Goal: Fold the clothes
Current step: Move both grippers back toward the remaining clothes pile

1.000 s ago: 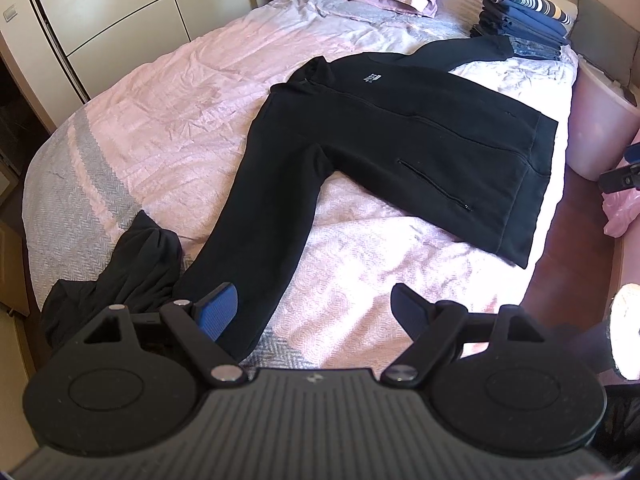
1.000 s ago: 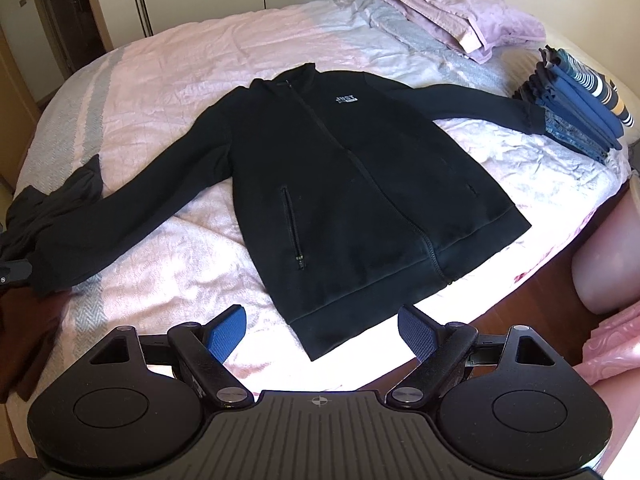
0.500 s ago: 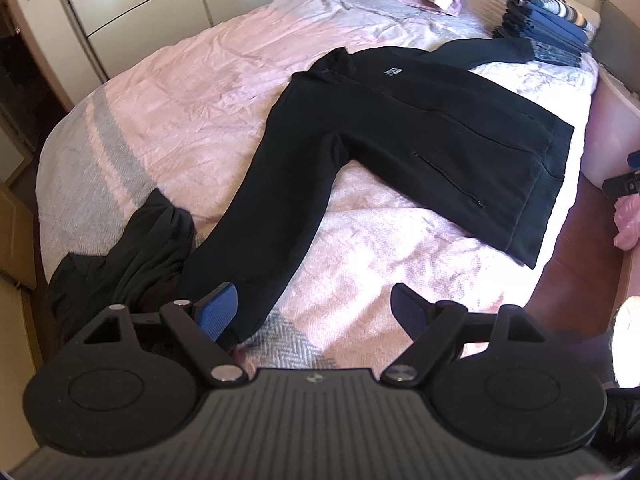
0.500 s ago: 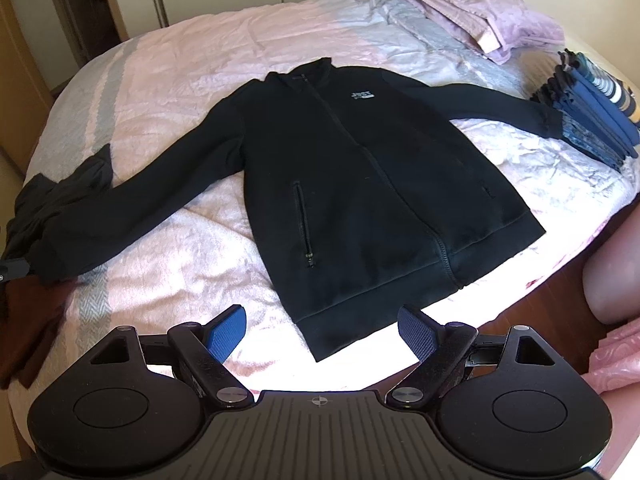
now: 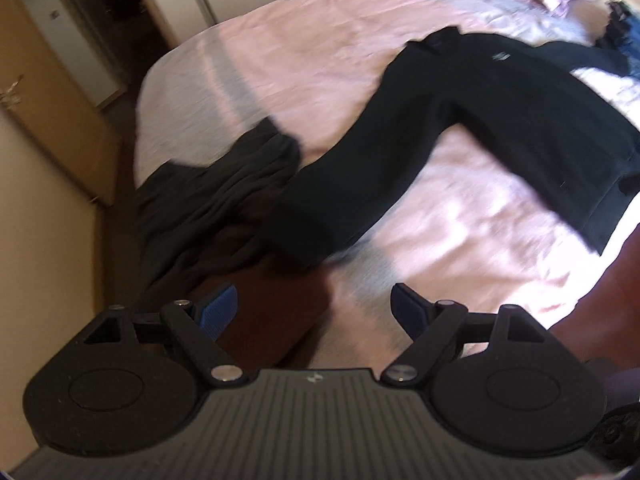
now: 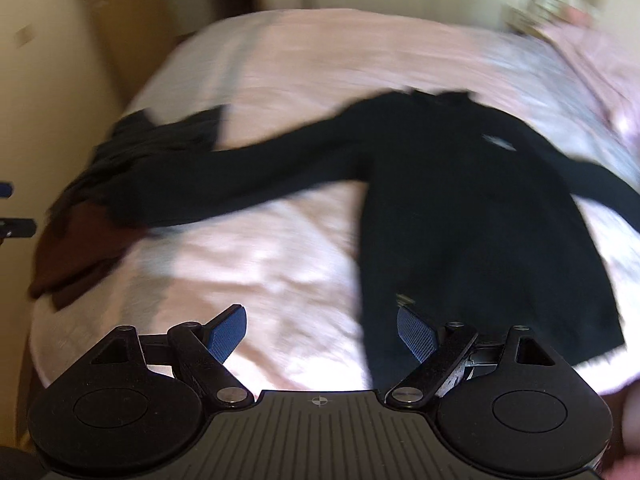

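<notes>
Bedroom, pink-sheeted bed (image 5: 320,60) with pale wardrobe doors behind it; both views smeared by motion blur. The black jacket (image 6: 460,208) lies flat on the bed, front up, a small pale chest logo showing, sleeves spread out to either side, which looks to me like a layout meant for folding the sleeves in first. The near sleeve (image 5: 340,196) runs toward the bed edge, and its cuff rests on a heap of other clothes there: a dark grey garment (image 5: 216,192) and a brown garment (image 6: 76,256). Your left gripper (image 5: 312,310) hovers over that corner with its fingers wide apart and nothing between them, the cuff just ahead, so I judge the sleeve is your first grasp. Your right gripper (image 6: 322,330) hangs over the sheet beside the jacket's side edge, fingers equally wide and empty, plausibly placed for the hem or side seam. Hard to make out: the zip and pockets are lost in blur, the far sleeve is cut off at the frame edge in the right view, and where the grey and brown pieces end is unclear. A blurred blue-dark stack at the far edge of the left view cannot be identified
</notes>
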A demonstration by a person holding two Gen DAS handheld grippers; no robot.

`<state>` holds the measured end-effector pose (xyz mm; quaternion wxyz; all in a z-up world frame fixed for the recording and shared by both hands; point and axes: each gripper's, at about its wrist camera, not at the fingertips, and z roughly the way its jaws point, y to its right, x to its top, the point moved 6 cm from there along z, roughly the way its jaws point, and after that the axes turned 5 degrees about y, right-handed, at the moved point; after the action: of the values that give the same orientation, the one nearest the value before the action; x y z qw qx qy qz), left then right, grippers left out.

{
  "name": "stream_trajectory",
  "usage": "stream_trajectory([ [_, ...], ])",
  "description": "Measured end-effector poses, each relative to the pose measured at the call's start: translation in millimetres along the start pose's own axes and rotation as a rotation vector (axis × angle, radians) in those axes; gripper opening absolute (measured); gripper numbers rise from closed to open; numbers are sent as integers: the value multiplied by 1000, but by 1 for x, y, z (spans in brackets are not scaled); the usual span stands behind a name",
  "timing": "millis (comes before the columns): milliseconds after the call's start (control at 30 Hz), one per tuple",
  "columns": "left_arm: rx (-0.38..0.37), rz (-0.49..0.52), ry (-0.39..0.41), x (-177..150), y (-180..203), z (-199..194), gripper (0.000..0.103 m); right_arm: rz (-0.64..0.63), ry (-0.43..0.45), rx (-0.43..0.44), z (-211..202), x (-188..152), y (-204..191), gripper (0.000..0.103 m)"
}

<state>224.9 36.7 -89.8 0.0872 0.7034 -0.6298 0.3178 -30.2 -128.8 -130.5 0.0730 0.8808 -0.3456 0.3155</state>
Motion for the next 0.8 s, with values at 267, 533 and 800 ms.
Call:
stream_trajectory([
  [267,-19,55,-38,-28,-37,35,81,-238,55,202,69,34,-116,80],
  [533,-64,48,-7,-27,-72,82,81,-449,29,339,180,48,-236,51],
  [800,-80,-59,-52,-54,-94,110,81,-519,10,308,287,48,-289,64],
])
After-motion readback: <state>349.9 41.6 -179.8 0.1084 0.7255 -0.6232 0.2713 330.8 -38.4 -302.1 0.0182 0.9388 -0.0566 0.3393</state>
